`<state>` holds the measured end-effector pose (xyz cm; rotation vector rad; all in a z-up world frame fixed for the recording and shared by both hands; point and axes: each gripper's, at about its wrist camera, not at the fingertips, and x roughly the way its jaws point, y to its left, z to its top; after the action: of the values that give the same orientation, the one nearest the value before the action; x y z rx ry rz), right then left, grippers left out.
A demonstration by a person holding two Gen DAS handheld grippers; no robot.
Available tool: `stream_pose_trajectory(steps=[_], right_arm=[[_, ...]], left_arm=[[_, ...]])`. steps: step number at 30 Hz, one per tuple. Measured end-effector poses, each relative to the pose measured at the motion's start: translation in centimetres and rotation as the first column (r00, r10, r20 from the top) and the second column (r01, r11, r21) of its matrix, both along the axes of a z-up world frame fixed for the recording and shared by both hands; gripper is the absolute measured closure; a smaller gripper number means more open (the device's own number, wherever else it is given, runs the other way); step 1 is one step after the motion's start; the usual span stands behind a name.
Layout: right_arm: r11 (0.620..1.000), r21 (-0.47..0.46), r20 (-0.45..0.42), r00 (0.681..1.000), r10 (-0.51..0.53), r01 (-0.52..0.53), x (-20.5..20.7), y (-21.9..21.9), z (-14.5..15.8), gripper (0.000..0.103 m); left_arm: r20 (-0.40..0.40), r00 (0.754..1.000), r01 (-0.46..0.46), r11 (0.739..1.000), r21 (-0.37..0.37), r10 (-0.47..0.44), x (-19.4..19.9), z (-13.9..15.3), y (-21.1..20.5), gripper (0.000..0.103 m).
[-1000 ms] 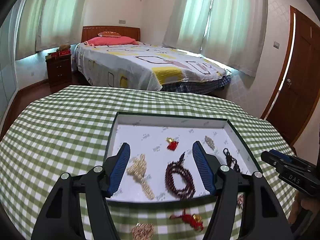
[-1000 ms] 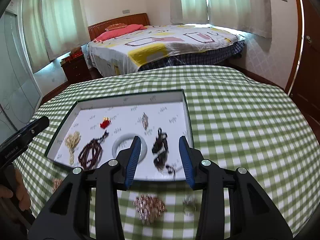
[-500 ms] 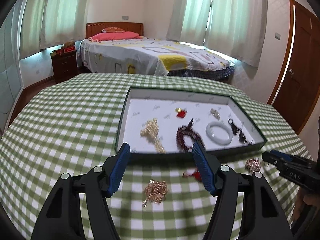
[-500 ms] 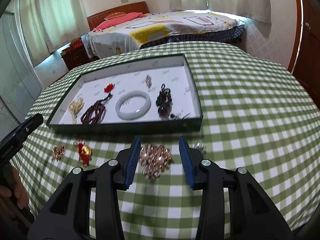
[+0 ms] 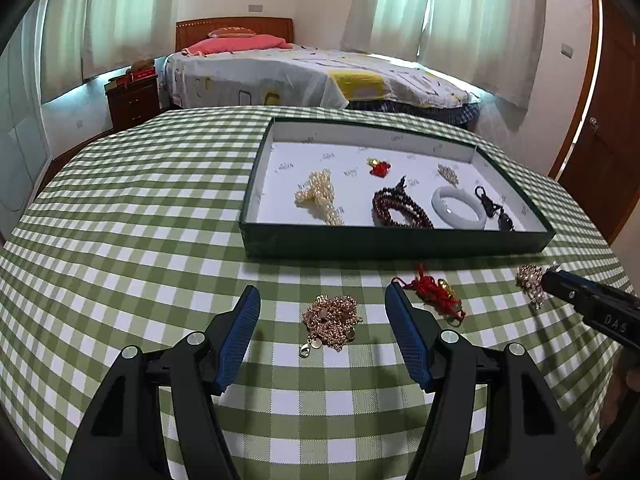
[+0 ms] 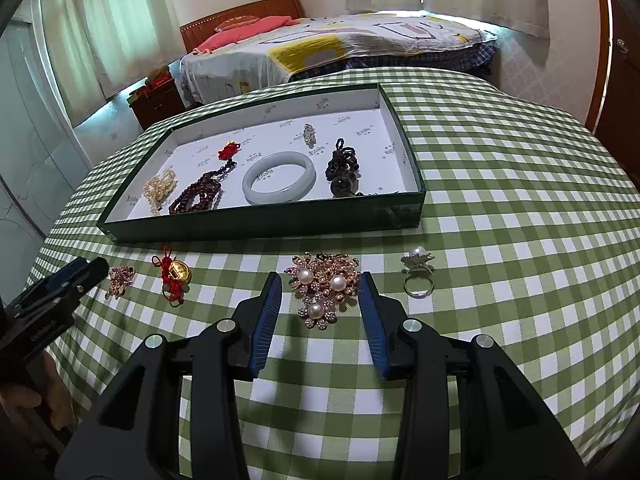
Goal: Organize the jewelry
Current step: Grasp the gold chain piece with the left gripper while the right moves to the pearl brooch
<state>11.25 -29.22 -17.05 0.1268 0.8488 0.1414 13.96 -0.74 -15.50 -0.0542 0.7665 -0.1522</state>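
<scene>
Right wrist view: open right gripper [image 6: 319, 282] straddles brooch [image 6: 325, 285] at centre; shallow closure may only snag its petals.

Left wrist view: left gripper [image 5: 322, 298] open around chain [image 5: 332, 320].

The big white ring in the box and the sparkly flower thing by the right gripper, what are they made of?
The white bangle looks like polished jade or glass: milky, smooth, glossy. The brooch looks like rose-gold metal with pearl-like beads and tiny stones, perhaps imitation.

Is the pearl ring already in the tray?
No, the pearl ring sits on the checked tablecloth, outside the tray and in front of its right corner.
</scene>
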Motion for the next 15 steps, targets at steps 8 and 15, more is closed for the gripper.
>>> stream_pose_trajectory(steps=[8,15], right_arm=[[1.0,0.0,-0.008,1.0,0.0,0.0,0.3,0.2,-0.4,0.064],[1.0,0.0,-0.016,1.0,0.002,-0.002,0.4,0.3,-0.9,0.064]], left_arm=[[-0.053,0.998,0.015,1.0,-0.002,-0.016,1.1,-1.1,-0.2,0.048],[-0.064,0.997,0.038,0.999,0.021,-0.036,1.1,-1.4,-0.6,0.078]])
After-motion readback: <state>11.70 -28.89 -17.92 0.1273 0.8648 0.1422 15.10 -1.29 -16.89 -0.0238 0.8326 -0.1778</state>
